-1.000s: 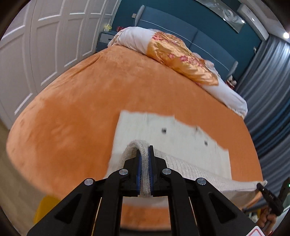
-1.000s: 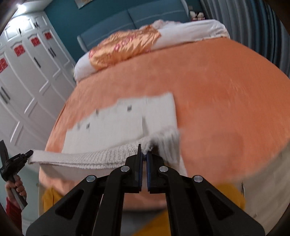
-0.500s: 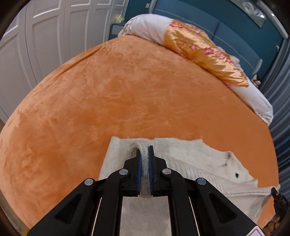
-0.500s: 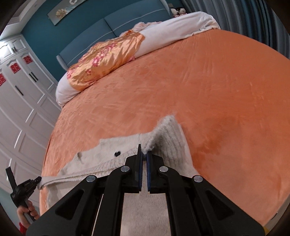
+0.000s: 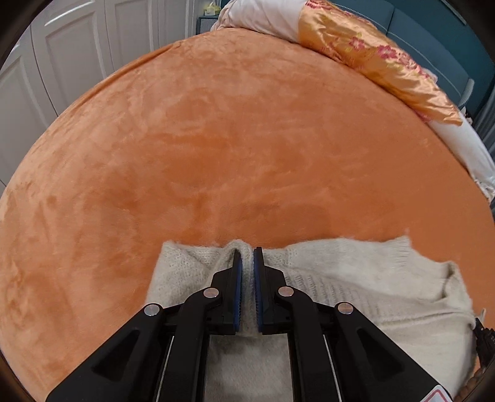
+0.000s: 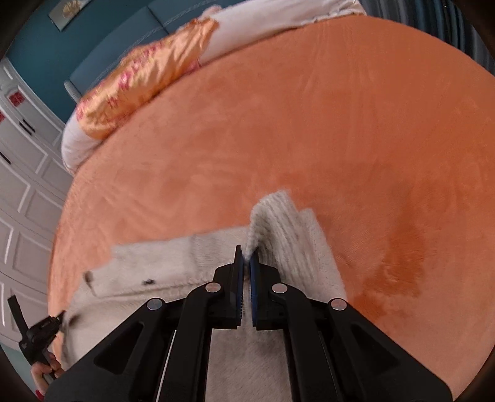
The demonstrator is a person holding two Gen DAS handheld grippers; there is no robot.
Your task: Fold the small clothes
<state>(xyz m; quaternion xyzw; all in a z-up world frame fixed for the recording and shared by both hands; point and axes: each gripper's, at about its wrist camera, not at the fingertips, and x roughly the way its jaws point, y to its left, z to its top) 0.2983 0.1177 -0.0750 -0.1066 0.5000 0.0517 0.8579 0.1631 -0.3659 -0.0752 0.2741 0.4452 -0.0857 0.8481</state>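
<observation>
Jaws pinch knit sweater (image 5: pixel 355 278) on orange bed (image 5: pixel 216 139)

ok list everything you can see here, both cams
sweater: 1, cream knit, near edge of the bed, pinched at two spots, dark button showing
blanket: 1, orange plush, covers the bed
duvet: 1, white, rolled along the head of the bed
cover: 1, gold satin with pink flowers, draped over the duvet
headboard: 1, blue padded, behind the duvet
wardrobe: 1, white panelled doors, beside the bed
curtains: grey, opposite side of the bed
picture: 1, on the teal wall
nightstand: 1, blue-grey, by the wardrobe
left gripper: 1, black, blue pads, shut on the sweater
right gripper: 1, black, blue pads, shut on the sweater
hand: 1, on the left gripper's handle
</observation>
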